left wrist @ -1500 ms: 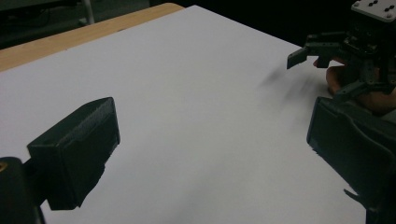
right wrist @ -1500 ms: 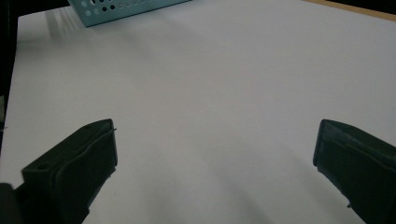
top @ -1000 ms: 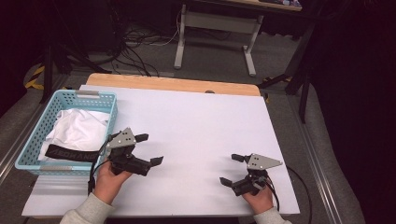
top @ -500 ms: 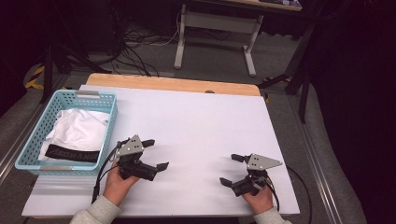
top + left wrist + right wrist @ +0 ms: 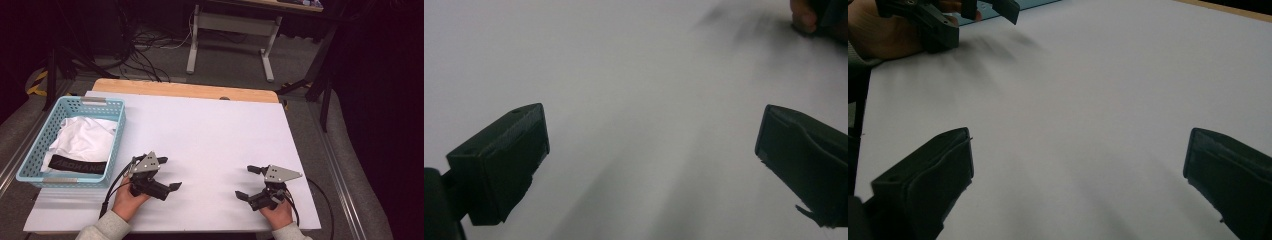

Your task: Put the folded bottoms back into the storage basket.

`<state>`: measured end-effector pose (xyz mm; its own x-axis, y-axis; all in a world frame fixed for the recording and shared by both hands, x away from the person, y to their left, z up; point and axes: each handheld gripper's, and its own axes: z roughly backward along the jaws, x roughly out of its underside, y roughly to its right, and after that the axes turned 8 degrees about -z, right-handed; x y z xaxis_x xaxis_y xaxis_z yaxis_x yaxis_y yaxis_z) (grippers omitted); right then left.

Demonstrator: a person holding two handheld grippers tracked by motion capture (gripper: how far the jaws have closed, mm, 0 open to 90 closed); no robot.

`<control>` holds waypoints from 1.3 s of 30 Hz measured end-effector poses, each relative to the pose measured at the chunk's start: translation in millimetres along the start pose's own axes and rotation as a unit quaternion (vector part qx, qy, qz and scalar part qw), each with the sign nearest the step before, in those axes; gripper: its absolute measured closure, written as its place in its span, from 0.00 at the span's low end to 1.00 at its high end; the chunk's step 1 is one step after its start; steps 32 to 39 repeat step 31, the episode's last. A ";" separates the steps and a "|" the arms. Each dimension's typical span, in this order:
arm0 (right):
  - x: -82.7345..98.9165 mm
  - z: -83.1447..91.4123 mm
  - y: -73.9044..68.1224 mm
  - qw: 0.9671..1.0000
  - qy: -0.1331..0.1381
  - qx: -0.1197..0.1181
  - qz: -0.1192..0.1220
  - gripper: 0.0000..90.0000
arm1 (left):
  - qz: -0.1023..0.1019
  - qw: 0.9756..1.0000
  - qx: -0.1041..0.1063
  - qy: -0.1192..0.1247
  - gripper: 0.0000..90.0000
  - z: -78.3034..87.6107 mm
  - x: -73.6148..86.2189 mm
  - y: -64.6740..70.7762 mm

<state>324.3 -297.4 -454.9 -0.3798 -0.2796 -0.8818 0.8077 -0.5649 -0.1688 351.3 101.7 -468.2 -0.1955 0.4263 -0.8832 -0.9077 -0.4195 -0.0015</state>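
Observation:
My left gripper (image 5: 169,173) rests low over the white table (image 5: 210,130), right of a blue basket (image 5: 120,131), and stands open with nothing between its jaws. In the left gripper view the left gripper (image 5: 651,165) has its jaws spread wide over bare white surface. My right gripper (image 5: 244,182) sits near the table's front right, also open and holding nothing. The right gripper view has the right gripper (image 5: 1078,180) over bare table, with the left gripper (image 5: 943,20) and its hand far off at the top left.
The blue basket at the table's left holds a white cloth (image 5: 82,140) with a black lettered band (image 5: 77,164). A wooden strip (image 5: 185,91) runs along the table's far edge. Cables and a desk frame (image 5: 230,30) lie on the floor beyond.
My left gripper has slid a little to the right and toward the front edge, away from the basket. The right gripper has stayed put.

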 end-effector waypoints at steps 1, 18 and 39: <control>0.0 0.1 0.0 1.000 0.000 0.000 0.000 0.00 | 0.003 1.000 0.001 0.004 0.02 0.1 0.1 -0.4; 0.1 -0.1 -0.1 1.000 -0.001 -0.001 0.000 0.00 | 0.018 1.000 -0.005 0.012 0.00 3.2 -0.5 -4.4; 0.0 0.2 -0.2 1.000 0.001 0.000 0.000 0.00 | 0.010 0.999 -0.011 0.029 0.00 8.4 -3.3 -4.6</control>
